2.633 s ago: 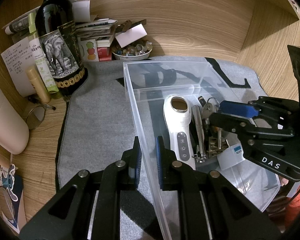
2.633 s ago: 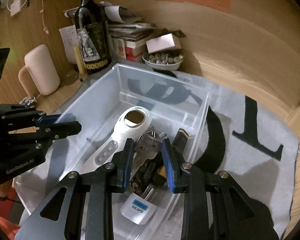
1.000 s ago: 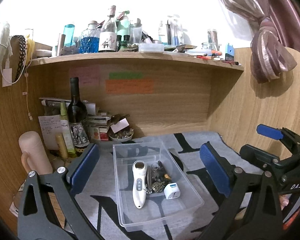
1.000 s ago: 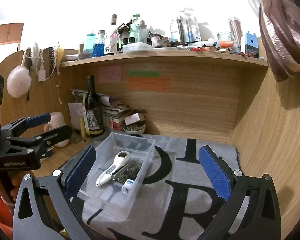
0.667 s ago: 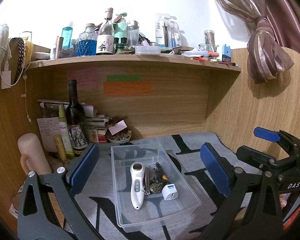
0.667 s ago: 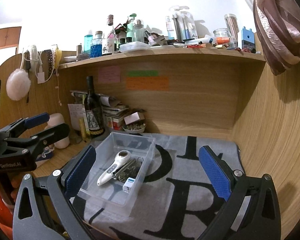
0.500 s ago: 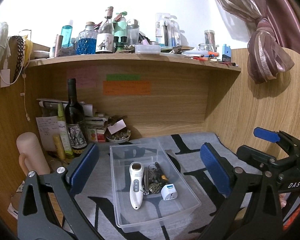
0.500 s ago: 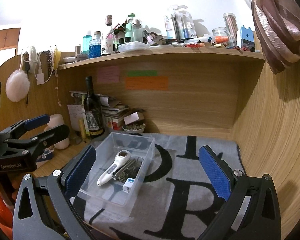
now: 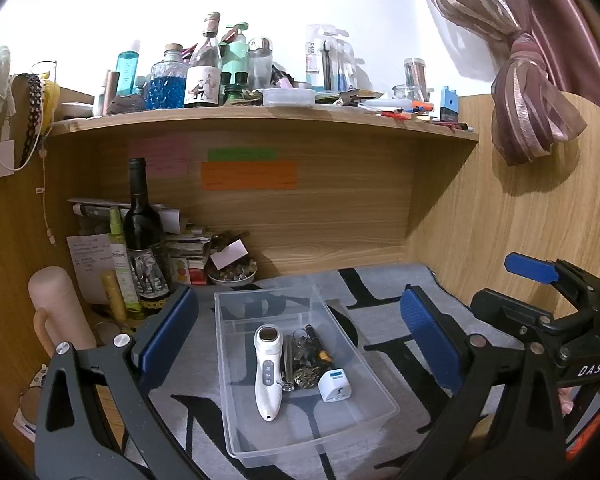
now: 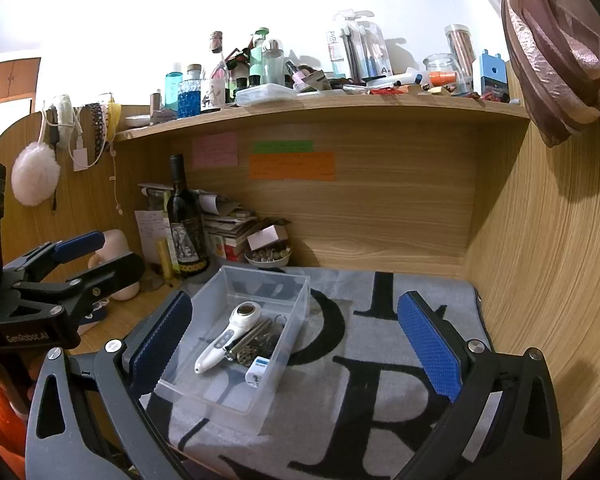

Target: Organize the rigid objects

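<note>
Both grippers have pulled well back and up from the clear bin (image 9: pixel 300 364), where a moment ago their fingers hung nearly closed just above its contents. Now the left gripper (image 9: pixel 298 340) and right gripper (image 10: pixel 292 344) each stand wide open and hold nothing. The bin sits on the grey mat (image 10: pixel 380 360), framed between the left gripper's fingers and just inside the right gripper's left finger. Inside lie the white handheld device (image 9: pixel 269 364), the keys (image 9: pixel 306 364) and the white plug adapter (image 9: pixel 335 385). Sorting looks finished.

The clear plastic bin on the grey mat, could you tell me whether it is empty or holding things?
Holding things: the clear plastic bin contains a white handheld device, a white plug adapter and some keys.
</note>
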`<state>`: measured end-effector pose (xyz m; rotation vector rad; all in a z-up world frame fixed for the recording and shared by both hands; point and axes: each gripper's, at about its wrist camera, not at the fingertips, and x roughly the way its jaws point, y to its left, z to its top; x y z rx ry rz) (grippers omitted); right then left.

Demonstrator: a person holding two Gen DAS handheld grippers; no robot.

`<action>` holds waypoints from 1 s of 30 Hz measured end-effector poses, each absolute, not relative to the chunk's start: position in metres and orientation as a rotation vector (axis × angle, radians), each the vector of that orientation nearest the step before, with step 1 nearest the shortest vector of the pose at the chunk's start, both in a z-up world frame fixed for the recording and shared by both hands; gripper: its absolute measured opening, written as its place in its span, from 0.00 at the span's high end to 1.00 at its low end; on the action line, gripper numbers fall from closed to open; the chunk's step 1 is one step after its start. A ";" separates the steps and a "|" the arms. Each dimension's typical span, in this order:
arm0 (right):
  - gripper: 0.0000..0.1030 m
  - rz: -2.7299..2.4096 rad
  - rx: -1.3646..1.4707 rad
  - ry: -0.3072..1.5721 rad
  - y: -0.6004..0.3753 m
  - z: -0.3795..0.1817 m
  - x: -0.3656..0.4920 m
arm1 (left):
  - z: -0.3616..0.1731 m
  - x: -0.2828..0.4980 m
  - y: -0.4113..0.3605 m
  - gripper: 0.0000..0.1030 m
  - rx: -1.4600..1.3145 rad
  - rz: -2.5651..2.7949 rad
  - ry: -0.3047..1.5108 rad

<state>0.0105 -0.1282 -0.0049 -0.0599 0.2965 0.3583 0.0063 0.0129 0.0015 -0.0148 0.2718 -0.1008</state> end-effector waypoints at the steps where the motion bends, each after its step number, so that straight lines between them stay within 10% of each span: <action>1: 0.00 0.359 -0.060 0.296 -0.128 -0.005 0.010 | 0.002 0.006 0.013 0.01 -0.014 -0.101 0.270; 30: 0.00 0.354 -0.064 0.293 -0.123 -0.002 0.008 | 0.000 0.007 0.010 0.00 -0.012 -0.111 0.275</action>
